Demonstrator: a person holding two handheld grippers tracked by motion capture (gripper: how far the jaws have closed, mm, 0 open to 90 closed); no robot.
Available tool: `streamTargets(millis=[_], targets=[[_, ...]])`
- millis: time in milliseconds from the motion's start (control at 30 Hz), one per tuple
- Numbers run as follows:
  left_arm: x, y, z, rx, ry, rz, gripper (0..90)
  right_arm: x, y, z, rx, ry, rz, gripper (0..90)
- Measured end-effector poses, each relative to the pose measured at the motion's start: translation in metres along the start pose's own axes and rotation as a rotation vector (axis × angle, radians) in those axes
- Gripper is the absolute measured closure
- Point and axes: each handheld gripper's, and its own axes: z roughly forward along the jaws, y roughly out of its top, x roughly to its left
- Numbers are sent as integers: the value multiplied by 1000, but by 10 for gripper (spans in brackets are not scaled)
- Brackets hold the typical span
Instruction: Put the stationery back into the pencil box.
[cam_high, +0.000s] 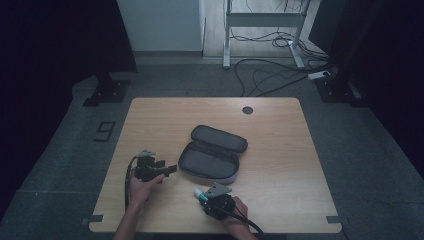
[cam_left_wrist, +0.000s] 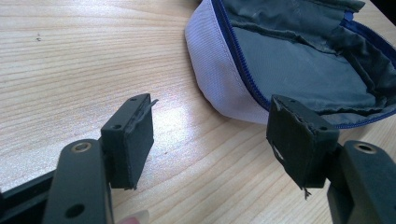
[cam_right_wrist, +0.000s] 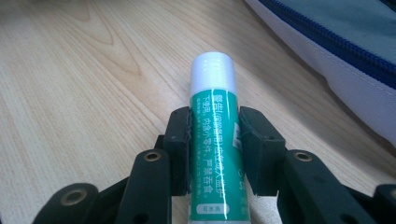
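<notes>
Right tongs: we see our right gripper (cam_high: 204, 196) at about 6 o'clock on the table, its black pads pinching a glue stick (cam_right_wrist: 215, 135) from both sides.
Glue stick: we see a green tube with a white cap, lying low over the wood and pointing out past the pads; in the high view the glue stick (cam_high: 199, 193) sits at the tip of the right gripper, just short of the pouch's near edge.
Left tongs: we see our left gripper (cam_high: 169, 169) at about 8 o'clock, jaws spread wide with nothing between them; in its own view the left gripper (cam_left_wrist: 210, 140) hangs just over bare wood, its right pad just beside the pouch's rim.
Pouch: we find the pencil case (cam_high: 212, 153) near the table's centre, unzipped and lying open, grey lining up, blue zipper around the rim.
Table: we note pale wood grain (cam_high: 280, 150), with a dark round grommet (cam_high: 247, 110) at about 12 o'clock near the far edge.
</notes>
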Motion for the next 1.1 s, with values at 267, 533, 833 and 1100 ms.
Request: streamTargets(millis=[267, 533, 833, 1100], targets=[[1, 0, -1, -1, 3, -4, 320, 0, 4, -7, -39, 10, -6, 647], [0, 0, 1, 8, 3, -2, 320, -5, 14, -22, -107, 3, -4, 647], [2, 0, -3, -5, 3, -19, 320, -21, 30, -38, -170, -19, 23, 647], [1, 2, -4, -14, -13, -17, 320, -47, 42, -37, -198, -45, 89, 648]])
